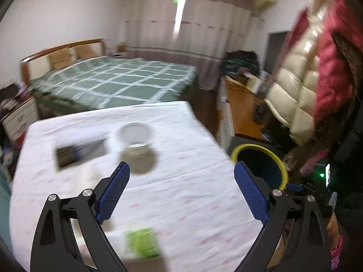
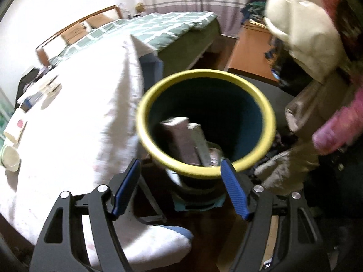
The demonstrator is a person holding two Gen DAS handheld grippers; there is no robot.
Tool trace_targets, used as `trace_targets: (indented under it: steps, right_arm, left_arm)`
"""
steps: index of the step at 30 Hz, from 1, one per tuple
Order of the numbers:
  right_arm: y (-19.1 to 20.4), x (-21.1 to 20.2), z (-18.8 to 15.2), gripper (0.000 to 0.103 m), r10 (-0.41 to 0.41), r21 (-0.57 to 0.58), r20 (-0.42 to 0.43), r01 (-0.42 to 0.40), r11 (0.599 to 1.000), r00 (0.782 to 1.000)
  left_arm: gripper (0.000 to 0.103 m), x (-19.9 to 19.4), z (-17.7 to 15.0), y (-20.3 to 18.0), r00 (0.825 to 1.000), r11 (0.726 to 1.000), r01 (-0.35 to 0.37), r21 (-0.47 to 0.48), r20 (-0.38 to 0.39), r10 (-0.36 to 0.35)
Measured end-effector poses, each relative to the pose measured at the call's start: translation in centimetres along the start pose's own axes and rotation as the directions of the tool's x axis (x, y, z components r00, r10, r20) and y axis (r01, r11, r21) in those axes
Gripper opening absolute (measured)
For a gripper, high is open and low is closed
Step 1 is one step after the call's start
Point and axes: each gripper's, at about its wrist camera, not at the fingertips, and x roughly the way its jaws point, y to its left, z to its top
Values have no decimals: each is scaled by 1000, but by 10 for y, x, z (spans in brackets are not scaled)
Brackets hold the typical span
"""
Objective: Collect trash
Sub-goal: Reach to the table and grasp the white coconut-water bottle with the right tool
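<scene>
My left gripper (image 1: 181, 170) is open and empty above a table with a white cloth (image 1: 181, 192). On the cloth lie a clear plastic cup (image 1: 133, 140), a flat dark packet (image 1: 79, 151) and a green wrapper (image 1: 143, 242) near the front edge. My right gripper (image 2: 180, 165) is open and empty, just above the near rim of a dark bin with a yellow rim (image 2: 204, 122). Boxes (image 2: 183, 140) stand inside the bin. The bin also shows in the left wrist view (image 1: 261, 165), right of the table.
A bed with a green checked cover (image 1: 118, 81) stands behind the table. An orange desk (image 1: 240, 108) and hanging jackets (image 1: 317, 63) are on the right. In the right wrist view a white bowl (image 2: 10, 158) and a paper cup (image 2: 15, 127) lie at the table's left.
</scene>
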Motion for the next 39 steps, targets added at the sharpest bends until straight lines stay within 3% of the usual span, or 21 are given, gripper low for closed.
trace_targets:
  steps: [9, 15, 18, 20, 24, 32, 36, 39]
  right_arm:
    - [91, -7, 17, 69, 96, -157, 12, -93, 983, 995]
    - [163, -17, 19, 69, 222, -279, -16, -218, 935, 975]
    - [200, -28, 17, 69, 311, -359, -44, -306, 882, 949]
    - [223, -36, 17, 77, 363, -412, -58, -354, 840, 930]
    - [273, -49, 14, 83, 435, -549, -84, -405, 731, 897]
    - [334, -25, -2, 87, 386, -726, -164, -376, 576, 908]
    - [348, -5, -5, 87, 355, -734, -206, -384, 561, 912]
    - [355, 7, -4, 87, 349, -719, -225, -397, 571, 910]
  left_arm:
    - [92, -78, -27, 105, 977, 972, -185, -146, 79, 197]
    - [93, -120, -39, 130, 952, 952, -252, -171, 133, 276]
    - [93, -139, -46, 141, 939, 942, -279, -187, 151, 308]
    - [93, -144, -49, 144, 937, 938, -283, -201, 151, 316]
    - [93, -150, -59, 151, 936, 933, -288, -216, 142, 322]
    - [93, -156, -63, 150, 932, 931, -291, -219, 156, 328]
    - [93, -160, -65, 153, 929, 928, -294, -228, 158, 334]
    - [94, -160, -66, 155, 930, 927, -296, -231, 152, 334]
